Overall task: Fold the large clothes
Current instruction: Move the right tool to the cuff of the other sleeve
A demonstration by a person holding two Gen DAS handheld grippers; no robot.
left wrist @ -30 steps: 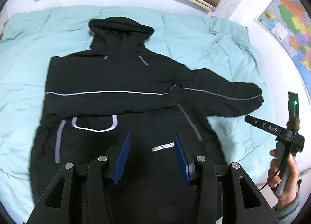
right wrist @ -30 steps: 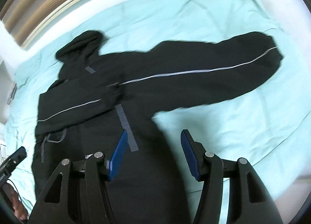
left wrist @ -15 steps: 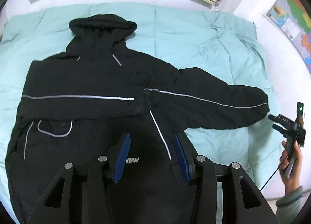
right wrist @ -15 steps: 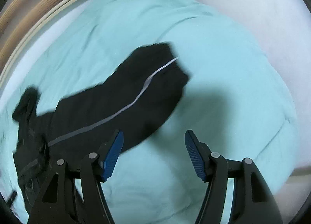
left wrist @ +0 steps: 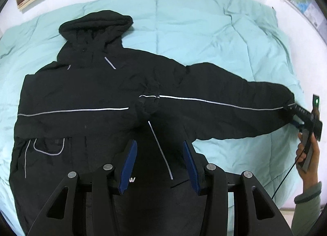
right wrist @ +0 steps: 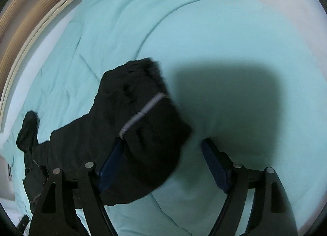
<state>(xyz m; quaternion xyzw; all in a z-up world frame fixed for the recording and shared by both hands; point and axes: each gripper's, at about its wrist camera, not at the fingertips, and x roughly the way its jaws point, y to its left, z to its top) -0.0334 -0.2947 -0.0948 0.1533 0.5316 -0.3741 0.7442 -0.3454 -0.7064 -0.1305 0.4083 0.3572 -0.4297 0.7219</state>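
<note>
Black padded jacket (left wrist: 106, 101) spread on the bed (left wrist: 204, 31), hood at 11 o'clock. Soft, bulky, probably slippery; best taken at the cuff (right wrist: 147, 117). Right tongs (right wrist: 163, 166) open around it; left tongs (left wrist: 159, 164) open, empty.

The left gripper (left wrist: 159, 164) hangs with jaws apart over the black hooded jacket (left wrist: 85, 101); the right gripper (right wrist: 163, 164) gapes at its cuff, right hand (left wrist: 306, 152) gripping the handle.

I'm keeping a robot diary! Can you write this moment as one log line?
jacket flat on blanket | right tongs open at sleeve cuff | left tongs open above hem
</note>
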